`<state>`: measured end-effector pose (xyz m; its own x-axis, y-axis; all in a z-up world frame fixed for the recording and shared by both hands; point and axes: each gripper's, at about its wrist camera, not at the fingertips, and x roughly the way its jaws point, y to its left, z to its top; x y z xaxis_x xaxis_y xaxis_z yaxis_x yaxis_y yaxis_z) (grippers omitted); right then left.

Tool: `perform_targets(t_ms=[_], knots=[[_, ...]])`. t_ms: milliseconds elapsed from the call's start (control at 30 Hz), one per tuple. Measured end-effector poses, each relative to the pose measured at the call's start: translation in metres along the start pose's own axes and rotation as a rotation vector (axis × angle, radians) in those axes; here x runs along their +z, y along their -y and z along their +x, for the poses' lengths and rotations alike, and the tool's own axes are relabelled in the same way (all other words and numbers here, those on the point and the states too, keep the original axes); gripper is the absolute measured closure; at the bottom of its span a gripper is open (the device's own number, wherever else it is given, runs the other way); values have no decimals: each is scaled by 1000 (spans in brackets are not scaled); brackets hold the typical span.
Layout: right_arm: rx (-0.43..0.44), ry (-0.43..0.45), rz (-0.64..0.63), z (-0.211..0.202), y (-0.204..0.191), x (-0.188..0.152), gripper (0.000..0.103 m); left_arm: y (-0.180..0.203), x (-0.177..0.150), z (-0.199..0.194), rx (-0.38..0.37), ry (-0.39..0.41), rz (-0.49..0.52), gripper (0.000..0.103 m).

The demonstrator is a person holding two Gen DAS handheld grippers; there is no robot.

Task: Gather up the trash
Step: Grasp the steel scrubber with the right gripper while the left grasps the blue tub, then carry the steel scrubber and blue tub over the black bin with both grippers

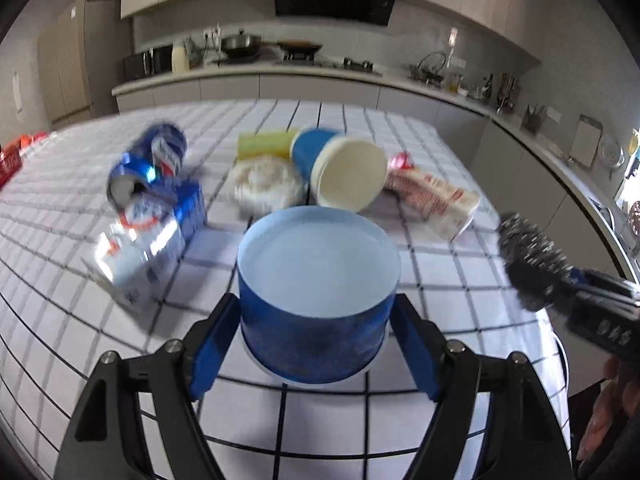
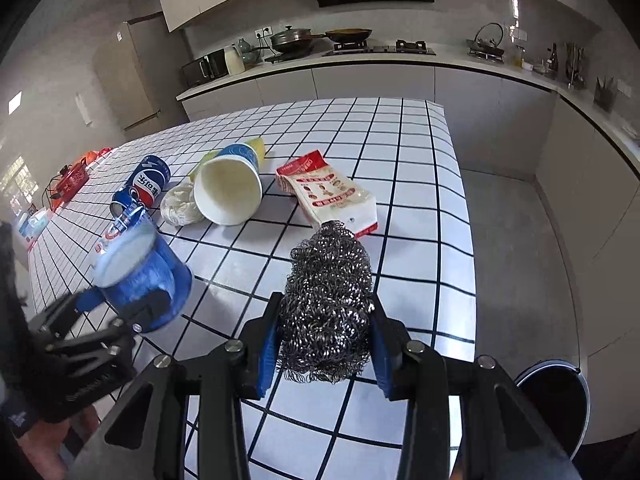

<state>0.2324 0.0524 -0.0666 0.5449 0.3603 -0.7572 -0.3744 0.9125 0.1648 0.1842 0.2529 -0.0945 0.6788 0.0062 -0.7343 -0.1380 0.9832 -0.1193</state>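
My left tool [image 1: 316,336] pinches the blue cup [image 1: 318,292] over the checked surface [image 1: 440,272]; my right tool [image 2: 325,344] clamps the steel scourer [image 2: 328,300].

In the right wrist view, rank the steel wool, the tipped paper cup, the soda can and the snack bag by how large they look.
1. steel wool, though it sits closest to the camera
2. snack bag and tipped paper cup, too alike to separate
3. soda can
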Motion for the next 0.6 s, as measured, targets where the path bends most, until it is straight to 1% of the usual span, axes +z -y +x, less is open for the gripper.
perform_targets(t_ms=[33,67,100,167,233,333,600], knots=[[-1,-4,2,1,0,-1,61,-1,-1,4,0,-19,-7,24],[-2,-6,5,2,0,-3,61,-2,-1,9,10,-41,-12,20],[-3,-7,6,3,0,-4,61,-3,0,12,21,-51,-20,18],[-4,-15,9,6,0,-6,61,-3,4,13,15,-42,-25,17],[-8,-22,10,8,1,-7,61,-6,8,15,-12,-42,-33,23],[-12,-26,8,7,0,-8,61,-5,10,7,-5,6,-26,23],[-23,1,11,-15,4,-7,61,12,10,-16,-26,39,12,24]])
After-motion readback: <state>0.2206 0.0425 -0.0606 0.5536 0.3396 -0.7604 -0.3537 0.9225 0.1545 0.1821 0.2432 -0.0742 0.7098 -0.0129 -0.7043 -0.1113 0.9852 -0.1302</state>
